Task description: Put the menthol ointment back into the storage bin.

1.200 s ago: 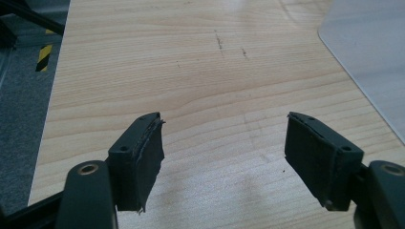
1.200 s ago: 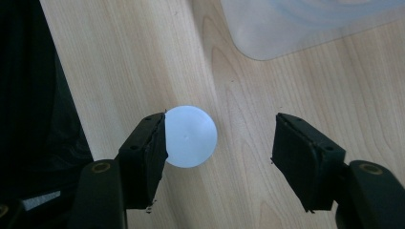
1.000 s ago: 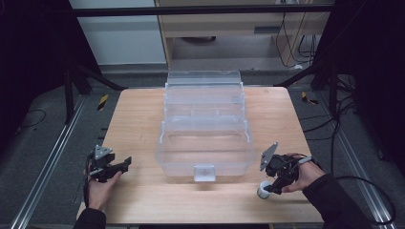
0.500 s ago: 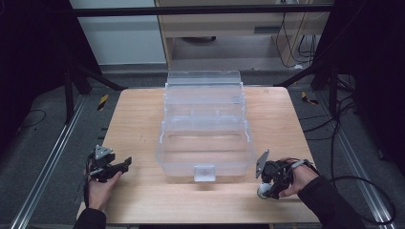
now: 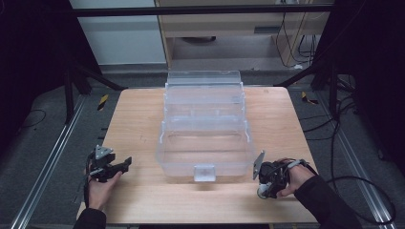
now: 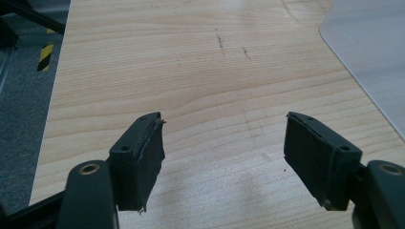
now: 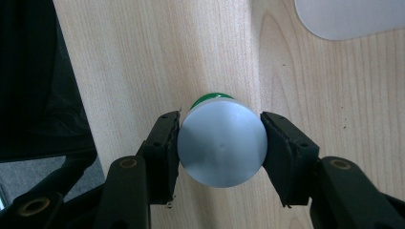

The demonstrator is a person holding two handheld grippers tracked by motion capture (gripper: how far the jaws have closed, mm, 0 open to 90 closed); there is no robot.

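R gripper [image 7: 220, 148] clamped on can [image 7: 222, 145]

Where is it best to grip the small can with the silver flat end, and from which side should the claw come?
Grip the can across its round side wall, coming from above its flat end, as the right claw does now. The curved wall offers two opposite faces for the pads, which appear to touch both sides.

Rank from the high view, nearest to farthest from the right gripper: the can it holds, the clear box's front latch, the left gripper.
1. Silver-topped can: between the jaws of the right gripper, at the table's front right.
2. Front latch on the clear box: centre front, toward the left of that gripper.
3. Left gripper: across the table, at the front left.
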